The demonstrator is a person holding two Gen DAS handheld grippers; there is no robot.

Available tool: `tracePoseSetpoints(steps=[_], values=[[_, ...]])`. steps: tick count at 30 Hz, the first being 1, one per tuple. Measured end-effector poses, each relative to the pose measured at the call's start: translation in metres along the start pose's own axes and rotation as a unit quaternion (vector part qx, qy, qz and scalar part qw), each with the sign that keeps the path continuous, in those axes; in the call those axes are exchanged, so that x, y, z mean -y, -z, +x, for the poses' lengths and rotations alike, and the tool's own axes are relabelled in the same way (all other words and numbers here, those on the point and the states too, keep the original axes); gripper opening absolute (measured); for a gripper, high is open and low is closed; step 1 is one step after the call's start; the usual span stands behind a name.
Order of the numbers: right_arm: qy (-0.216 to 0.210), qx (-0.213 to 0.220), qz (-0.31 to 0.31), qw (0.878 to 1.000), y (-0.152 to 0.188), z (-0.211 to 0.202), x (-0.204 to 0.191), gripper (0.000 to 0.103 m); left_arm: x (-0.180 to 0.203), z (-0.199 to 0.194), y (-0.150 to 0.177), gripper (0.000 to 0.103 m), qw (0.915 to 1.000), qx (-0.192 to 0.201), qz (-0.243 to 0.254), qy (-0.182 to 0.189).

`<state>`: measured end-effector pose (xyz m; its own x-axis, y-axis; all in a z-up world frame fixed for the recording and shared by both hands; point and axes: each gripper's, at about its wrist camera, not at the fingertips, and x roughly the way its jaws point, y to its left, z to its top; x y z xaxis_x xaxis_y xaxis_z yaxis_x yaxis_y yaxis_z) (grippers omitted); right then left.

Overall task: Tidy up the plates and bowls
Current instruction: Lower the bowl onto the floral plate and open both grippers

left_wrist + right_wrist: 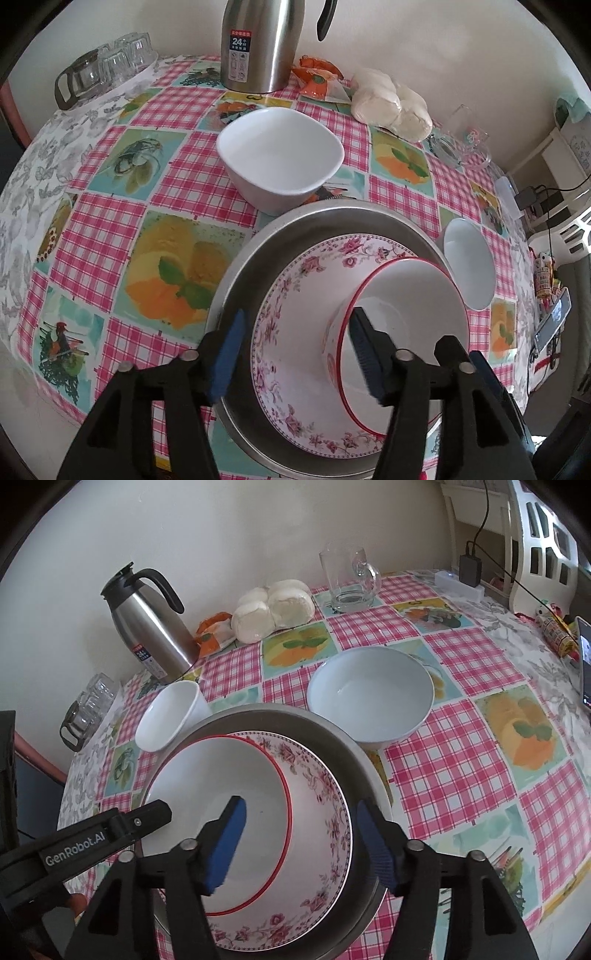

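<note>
Nested stack near the front edge of the table point(110, 206), which wears a pink-check fruit-print oilcloth. Largest first: a shallow round metal pan point(236, 280) carries a white plate with a pink floral rim point(284, 295), and inside that sits a white bowl with a thin red rim line point(402, 291). The pan is probably stiff, light and hard to break; the plate and bowl look glazed, so likely slippery and chip-prone, best taken by pinching across a rim.

Behind the stack, towards the wall edge, stands a squarish white bowl point(280, 155); a smaller round white bowl point(369, 698) stands just beside the pan on the right.

Left gripper point(295, 354): jaws apart, straddling the near wall of the red-rimmed bowl and the floral rim, no pad pressing. Right gripper point(299, 845): likewise released, one pad inside the red-rimmed bowl, the other outside the pan rim.

The left wrist view alone shows the upturned glasses point(122, 59) at the far left corner; the right wrist view alone shows the whole glass mug point(347, 579) and the steel flask's point(155, 627) lid.
</note>
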<state>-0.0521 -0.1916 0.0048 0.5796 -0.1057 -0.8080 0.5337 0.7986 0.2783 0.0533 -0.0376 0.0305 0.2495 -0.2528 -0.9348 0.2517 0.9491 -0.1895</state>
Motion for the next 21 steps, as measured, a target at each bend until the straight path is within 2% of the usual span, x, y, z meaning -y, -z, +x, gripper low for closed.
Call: tracePoseSetpoints(steps=[5, 7, 10, 12, 16, 21], values=[[-0.004, 0.006, 0.001, 1.000, 0.000, 0.000, 0.001, 0.083, 0.000, -0.006, -0.002, 0.073, 0.9999, 0.013, -0.001, 0.004], [-0.005, 0.009, -0.001, 1.000, 0.000, -0.001, 0.001, 0.087, -0.001, -0.007, -0.003, 0.080, 0.9998, 0.018, -0.003, 0.002], [-0.008, 0.010, -0.003, 1.000, 0.000, 0.000, 0.000, 0.094, -0.003, -0.010, -0.004, 0.082, 0.9994, 0.031, -0.005, -0.012], [-0.009, 0.011, -0.005, 1.000, 0.001, 0.000, -0.001, 0.099, -0.007, -0.012, -0.006, 0.090, 0.9990, 0.038, -0.015, -0.019], [-0.012, 0.015, -0.011, 1.000, 0.001, 0.000, -0.003, 0.103, -0.020, -0.019, -0.008, 0.091, 0.9969, 0.062, -0.038, -0.030], [-0.017, 0.016, -0.013, 1.000, 0.001, 0.000, -0.003, 0.103, -0.032, -0.021, -0.009, 0.092, 0.9949, 0.069, -0.067, -0.032]])
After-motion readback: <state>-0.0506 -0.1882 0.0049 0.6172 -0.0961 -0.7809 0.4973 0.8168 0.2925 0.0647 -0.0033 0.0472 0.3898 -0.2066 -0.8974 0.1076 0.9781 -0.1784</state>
